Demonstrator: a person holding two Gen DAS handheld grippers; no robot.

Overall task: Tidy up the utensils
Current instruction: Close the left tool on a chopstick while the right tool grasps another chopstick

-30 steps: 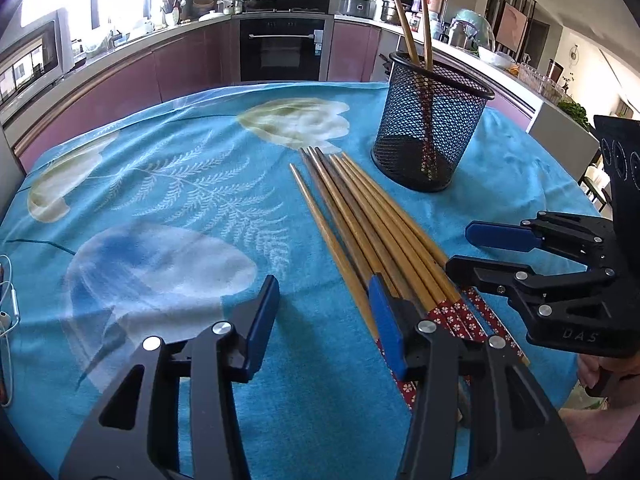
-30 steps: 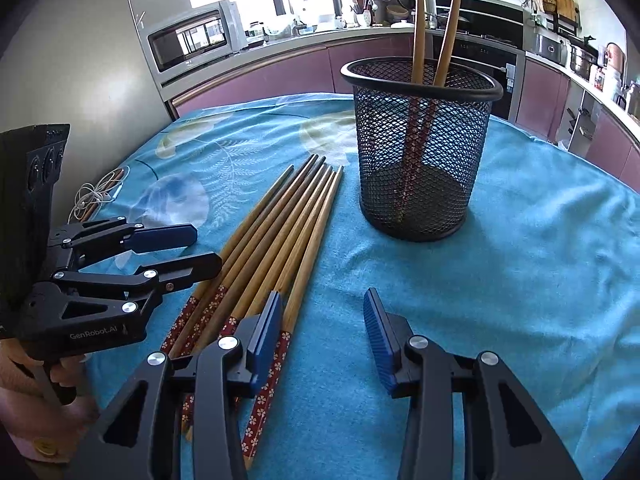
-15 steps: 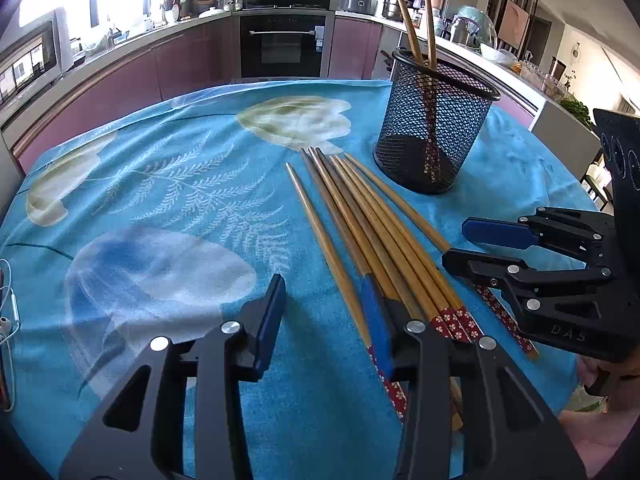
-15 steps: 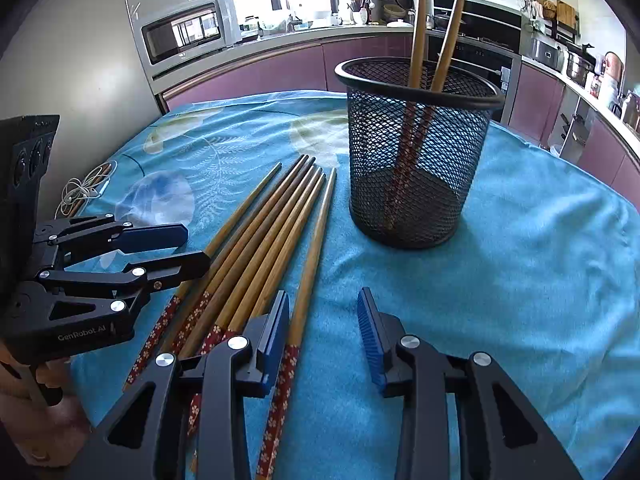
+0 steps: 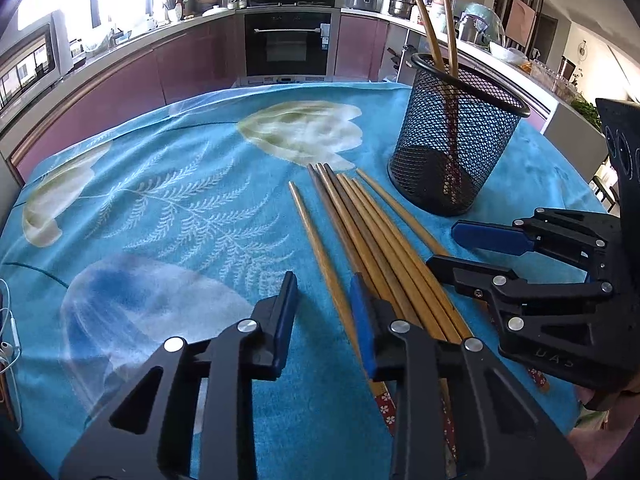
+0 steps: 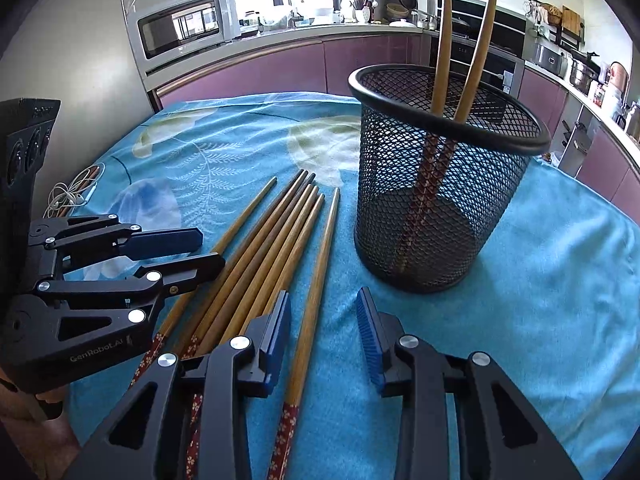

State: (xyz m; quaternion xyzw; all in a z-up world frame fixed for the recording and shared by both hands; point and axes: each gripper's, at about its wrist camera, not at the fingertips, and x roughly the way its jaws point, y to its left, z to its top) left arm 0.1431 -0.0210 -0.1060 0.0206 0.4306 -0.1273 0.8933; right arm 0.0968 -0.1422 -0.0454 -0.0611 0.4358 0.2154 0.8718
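Home kitchen: built-in oven, microwave, purple cabinets, cookware.

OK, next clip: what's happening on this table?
A person with a gripper in each hand is sorting chopsticks into a black mesh holder on a blue cloth. Two chopsticks already stand in it; the rest lie loose beside it. The left gripper and right gripper each straddle an outer chopstick, jaws closing, nothing gripped yet.
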